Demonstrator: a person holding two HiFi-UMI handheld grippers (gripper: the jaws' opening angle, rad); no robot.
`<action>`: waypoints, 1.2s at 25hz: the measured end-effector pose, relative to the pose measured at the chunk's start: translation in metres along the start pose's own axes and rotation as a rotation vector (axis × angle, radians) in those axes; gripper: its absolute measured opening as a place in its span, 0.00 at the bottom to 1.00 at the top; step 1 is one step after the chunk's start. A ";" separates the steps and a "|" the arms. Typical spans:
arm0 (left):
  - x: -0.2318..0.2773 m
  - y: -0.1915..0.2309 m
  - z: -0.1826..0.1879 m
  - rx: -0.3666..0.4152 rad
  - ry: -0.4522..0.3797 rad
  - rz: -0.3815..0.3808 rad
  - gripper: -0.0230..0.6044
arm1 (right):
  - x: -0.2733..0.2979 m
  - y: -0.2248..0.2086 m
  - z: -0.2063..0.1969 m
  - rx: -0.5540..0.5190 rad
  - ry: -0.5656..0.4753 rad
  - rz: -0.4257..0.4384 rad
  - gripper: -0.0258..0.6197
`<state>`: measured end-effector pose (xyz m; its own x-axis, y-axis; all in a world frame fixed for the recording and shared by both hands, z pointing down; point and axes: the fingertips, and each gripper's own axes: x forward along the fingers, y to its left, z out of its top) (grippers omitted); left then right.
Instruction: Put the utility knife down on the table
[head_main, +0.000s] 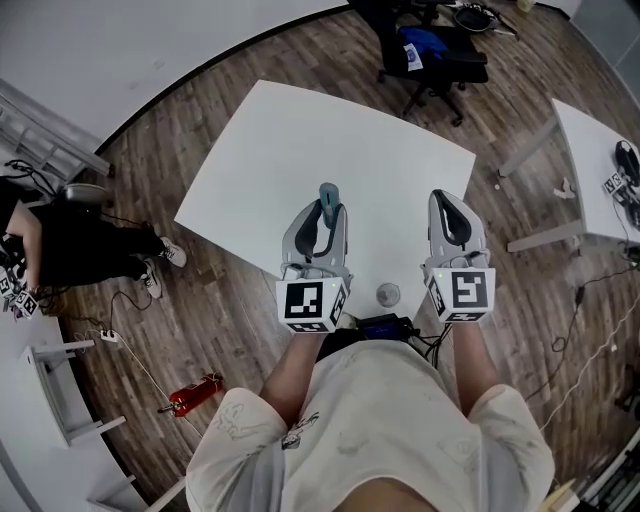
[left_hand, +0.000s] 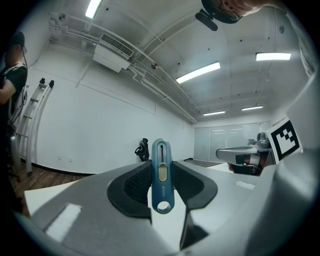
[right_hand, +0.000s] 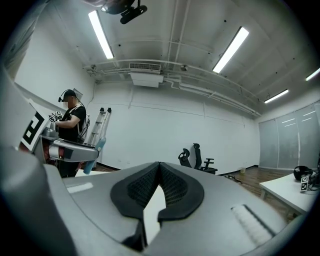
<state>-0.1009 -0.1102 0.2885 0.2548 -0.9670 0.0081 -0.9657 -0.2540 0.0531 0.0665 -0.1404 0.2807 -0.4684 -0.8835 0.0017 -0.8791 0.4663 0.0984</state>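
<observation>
Utility knife (left_hand: 161, 175), blue: was clamped upright betw. left gripper (head_main: 320, 212) jaws, above white table (head_main: 300, 140), nr its edge. Right gripper (head_main: 452, 208): jaws together, empty. Risk: releasing while high, knife prob. would've dropped and bounced off.

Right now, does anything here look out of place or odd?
Only one thing: what looks like a red fire extinguisher lies on its side on the wood floor, not upright.

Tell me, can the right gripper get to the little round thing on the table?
Probably yes. The little round thing sits on the table close to the right gripper, with nothing between them, though its shut jaws would need to open first.
</observation>
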 end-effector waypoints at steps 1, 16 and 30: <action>-0.001 -0.005 -0.006 0.005 0.004 0.005 0.27 | -0.004 -0.004 -0.005 0.003 -0.002 0.004 0.05; 0.015 0.009 -0.058 0.037 0.081 0.051 0.27 | 0.006 -0.004 -0.049 0.008 0.012 0.017 0.05; 0.013 0.021 -0.089 0.068 0.166 0.101 0.27 | 0.006 0.007 -0.054 -0.001 0.014 0.037 0.05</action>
<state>-0.1139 -0.1266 0.3782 0.1558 -0.9723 0.1744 -0.9865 -0.1623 -0.0238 0.0624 -0.1449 0.3347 -0.4996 -0.8660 0.0190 -0.8610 0.4989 0.0989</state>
